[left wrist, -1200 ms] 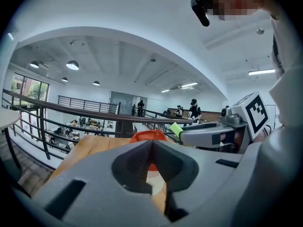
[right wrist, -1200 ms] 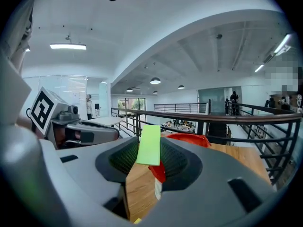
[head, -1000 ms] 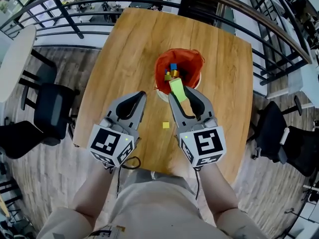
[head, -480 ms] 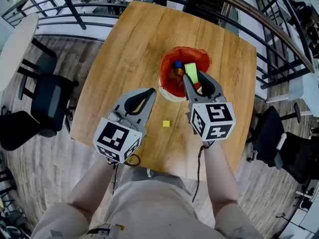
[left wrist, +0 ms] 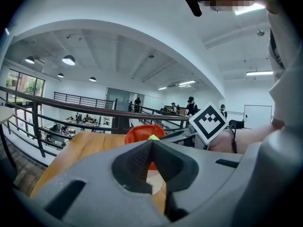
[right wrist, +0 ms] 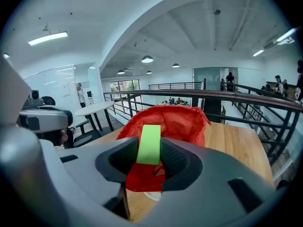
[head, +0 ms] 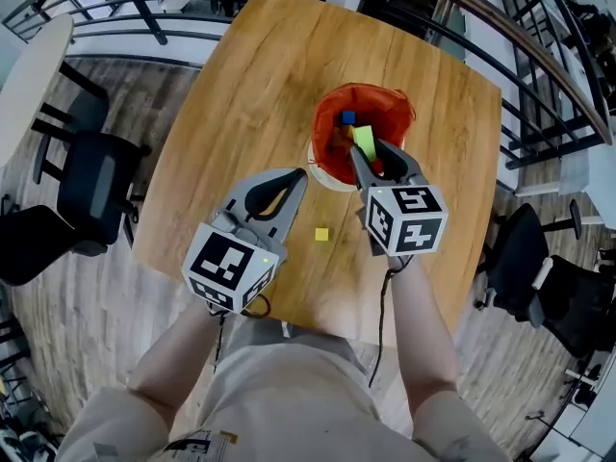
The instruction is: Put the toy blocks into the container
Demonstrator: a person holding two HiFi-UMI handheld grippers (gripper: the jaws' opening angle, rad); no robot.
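A white container lined with a red bag [head: 383,105] stands on the wooden table [head: 250,94], with a blue block [head: 347,117] and other blocks inside. My right gripper [head: 372,154] is shut on a flat green block [head: 364,141] and holds it over the container's near rim. In the right gripper view the green block [right wrist: 150,144] stands upright between the jaws in front of the red bag [right wrist: 177,119]. A small yellow block [head: 321,234] lies on the table between the grippers. My left gripper [head: 295,176] hovers left of the container, shut and holding nothing; its tips [left wrist: 152,143] meet.
The table's near edge [head: 289,320] runs just in front of the person. Black chairs stand at the left [head: 91,200] and right [head: 539,277]. A round white table [head: 29,85] and a dark railing [head: 539,56] lie beyond the table.
My right gripper has carried the green block forward and down, from short of the container to over its near rim. The left gripper has hardly shifted.
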